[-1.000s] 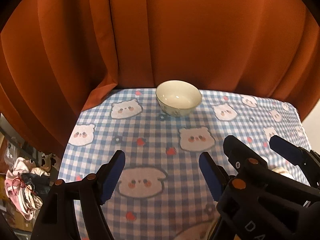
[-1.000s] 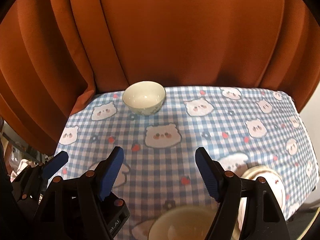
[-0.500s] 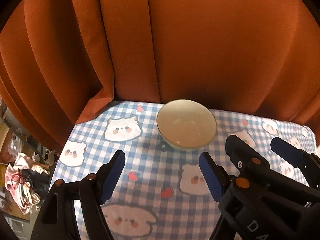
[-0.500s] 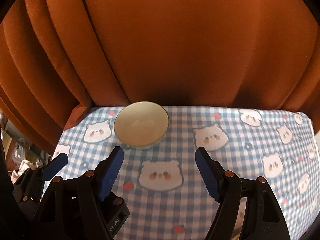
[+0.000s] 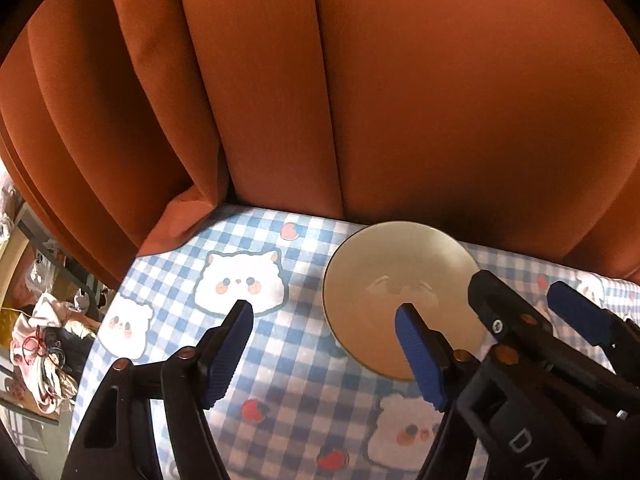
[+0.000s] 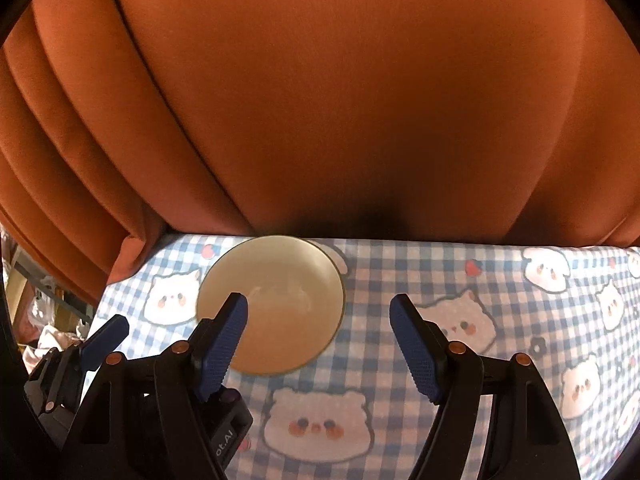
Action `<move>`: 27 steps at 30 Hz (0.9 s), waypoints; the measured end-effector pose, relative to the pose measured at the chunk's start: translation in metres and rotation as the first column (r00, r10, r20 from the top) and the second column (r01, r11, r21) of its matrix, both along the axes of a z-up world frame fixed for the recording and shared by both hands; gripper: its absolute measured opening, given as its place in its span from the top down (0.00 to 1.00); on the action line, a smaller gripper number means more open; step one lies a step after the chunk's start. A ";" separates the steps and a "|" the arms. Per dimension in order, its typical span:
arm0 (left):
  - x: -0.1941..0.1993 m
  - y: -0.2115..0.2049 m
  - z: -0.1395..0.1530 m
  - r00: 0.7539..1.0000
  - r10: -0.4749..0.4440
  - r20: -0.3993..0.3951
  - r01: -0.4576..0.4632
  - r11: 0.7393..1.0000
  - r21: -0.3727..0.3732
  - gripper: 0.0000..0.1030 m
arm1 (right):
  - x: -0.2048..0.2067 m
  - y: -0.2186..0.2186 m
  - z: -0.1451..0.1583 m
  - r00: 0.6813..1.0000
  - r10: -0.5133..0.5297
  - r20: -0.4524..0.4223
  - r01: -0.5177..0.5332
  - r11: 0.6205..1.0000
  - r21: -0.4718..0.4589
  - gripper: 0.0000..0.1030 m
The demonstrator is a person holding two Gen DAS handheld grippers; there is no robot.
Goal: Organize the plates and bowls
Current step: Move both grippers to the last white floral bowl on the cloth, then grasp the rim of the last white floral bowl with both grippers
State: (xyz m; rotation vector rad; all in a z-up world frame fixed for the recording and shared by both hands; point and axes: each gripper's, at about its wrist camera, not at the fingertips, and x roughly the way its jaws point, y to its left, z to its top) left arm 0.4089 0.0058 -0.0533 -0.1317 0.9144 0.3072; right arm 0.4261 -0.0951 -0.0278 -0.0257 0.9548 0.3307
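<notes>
Jaws on both my left gripper [image 5: 324, 336] and right gripper [image 6: 318, 334] stand apart with nothing between them, having just narrowed slightly. Beside the orange curtain [image 6: 340, 100], the cream ceramic bowl [image 6: 276, 304] sits upright on the counter [image 6: 400, 280]; I judge it rigid, slick and breakable, best pinched across its rim.

A round cream ceramic bowl [image 6: 276, 300] stands upright on the blue-checked bear-print tablecloth [image 6: 400, 280], near the cloth's far edge. Directly behind hangs a pleated rust-orange curtain [image 6: 340, 100]. A heap of clothing [image 5: 40, 344] lies left, below the table.
</notes>
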 end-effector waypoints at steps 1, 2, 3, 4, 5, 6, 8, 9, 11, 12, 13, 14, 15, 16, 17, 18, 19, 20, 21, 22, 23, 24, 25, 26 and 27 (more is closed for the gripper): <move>0.005 0.001 -0.006 1.000 0.003 -0.006 -0.003 1.000 -0.001 0.30 | 0.004 0.001 -0.004 1.000 0.000 -0.006 0.000 1.000 0.001 0.34; 0.007 0.002 -0.009 1.000 0.005 -0.010 -0.005 1.000 0.000 0.30 | 0.006 0.003 -0.008 1.000 0.002 -0.010 -0.002 1.000 0.003 0.35; 0.009 0.004 -0.012 1.000 0.007 -0.014 -0.007 1.000 0.001 0.32 | 0.009 0.004 -0.013 1.000 0.005 -0.019 -0.005 1.000 0.006 0.37; 0.012 0.005 -0.016 1.000 0.005 -0.019 -0.005 1.000 -0.002 0.32 | 0.012 0.005 -0.017 1.000 0.007 -0.027 -0.007 1.000 0.011 0.38; 0.014 0.006 -0.020 1.000 0.005 -0.017 -0.005 1.000 -0.003 0.32 | 0.015 0.006 -0.022 0.999 0.007 -0.032 -0.007 1.000 0.014 0.39; 0.015 0.006 -0.022 1.000 0.007 -0.012 -0.007 1.000 -0.004 0.32 | 0.017 0.007 -0.025 0.999 0.007 -0.032 -0.006 1.000 0.016 0.39; 0.018 0.008 -0.031 1.000 0.012 -0.001 -0.012 1.000 -0.027 0.33 | 0.021 0.009 -0.031 1.000 0.005 -0.027 -0.004 1.000 0.010 0.39; 0.020 0.010 -0.034 1.000 0.015 -0.003 -0.016 0.999 -0.040 0.34 | 0.023 0.008 -0.035 1.000 0.003 -0.027 -0.002 1.000 0.009 0.41; 0.024 0.011 -0.043 1.000 0.018 -0.014 -0.019 0.997 -0.080 0.39 | 0.026 0.010 -0.040 0.999 0.002 -0.035 -0.002 1.000 0.009 0.45; 0.025 0.012 -0.046 1.000 0.017 -0.020 -0.019 0.996 -0.092 0.41 | 0.028 0.011 -0.044 0.999 0.000 -0.042 0.000 1.000 0.011 0.45; 0.027 0.011 -0.049 1.000 0.018 -0.025 -0.020 0.996 -0.091 0.44 | 0.029 0.010 -0.046 0.999 -0.002 -0.047 0.002 1.000 0.012 0.46; 0.028 0.011 -0.051 0.999 0.019 -0.032 -0.022 0.996 -0.089 0.47 | 0.030 0.010 -0.049 0.999 -0.003 -0.051 0.004 1.000 0.013 0.47; 0.029 0.010 -0.053 0.999 0.012 -0.034 -0.015 0.996 -0.085 0.52 | 0.031 0.011 -0.051 0.998 -0.002 -0.055 0.003 1.000 0.015 0.50; 0.030 0.009 -0.054 0.999 0.004 -0.035 -0.007 0.997 -0.077 0.56 | 0.032 0.011 -0.054 0.998 -0.004 -0.063 0.005 1.000 0.014 0.53; 0.031 0.008 -0.054 0.999 -0.001 -0.038 -0.002 0.998 -0.066 0.59 | 0.032 0.010 -0.056 0.997 -0.004 -0.071 0.005 1.000 0.014 0.59; 0.032 0.007 -0.055 0.999 -0.003 -0.042 0.001 0.998 -0.057 0.63 | 0.034 0.010 -0.059 0.997 -0.003 -0.082 0.005 1.000 0.017 0.64; 0.033 0.006 -0.056 0.999 -0.008 -0.047 0.006 0.999 -0.048 0.65 | 0.035 0.010 -0.062 0.996 -0.003 -0.090 0.005 1.000 0.020 0.65; 0.034 0.006 -0.056 0.999 -0.011 -0.048 0.009 0.999 -0.044 0.68 | 0.035 0.010 -0.064 0.995 -0.003 -0.096 0.005 1.000 0.025 0.68; 0.034 0.005 -0.056 0.999 -0.013 -0.051 0.011 0.999 -0.040 0.71 | 0.035 0.009 -0.065 0.996 -0.006 -0.094 0.008 1.000 0.021 0.71; 0.035 0.006 -0.057 0.999 -0.016 -0.051 0.014 0.999 -0.039 0.74 | 0.035 0.009 -0.065 0.996 -0.007 -0.091 0.009 1.000 0.019 0.72; 0.035 0.005 -0.057 0.998 -0.023 -0.051 0.021 0.999 -0.039 0.76 | 0.036 0.008 -0.066 0.996 -0.007 -0.092 0.008 1.000 0.019 0.73; 0.036 0.004 -0.057 0.998 -0.030 -0.053 0.028 0.999 -0.038 0.79 | 0.037 0.007 -0.066 0.996 -0.008 -0.093 0.010 1.000 0.020 0.76; 0.037 0.002 -0.058 0.998 -0.038 -0.058 0.036 0.999 -0.033 0.79 | 0.037 0.007 -0.067 0.996 -0.010 -0.094 0.012 1.000 0.020 0.77; 0.037 0.001 -0.058 0.997 -0.038 -0.060 0.036 0.999 -0.025 0.79 | 0.038 0.006 -0.069 0.995 -0.011 -0.097 0.012 1.000 0.017 0.80; 0.038 0.000 -0.059 0.997 -0.039 -0.063 0.038 0.999 -0.021 0.79 | 0.039 0.005 -0.070 0.995 -0.010 -0.099 0.012 1.000 0.012 0.84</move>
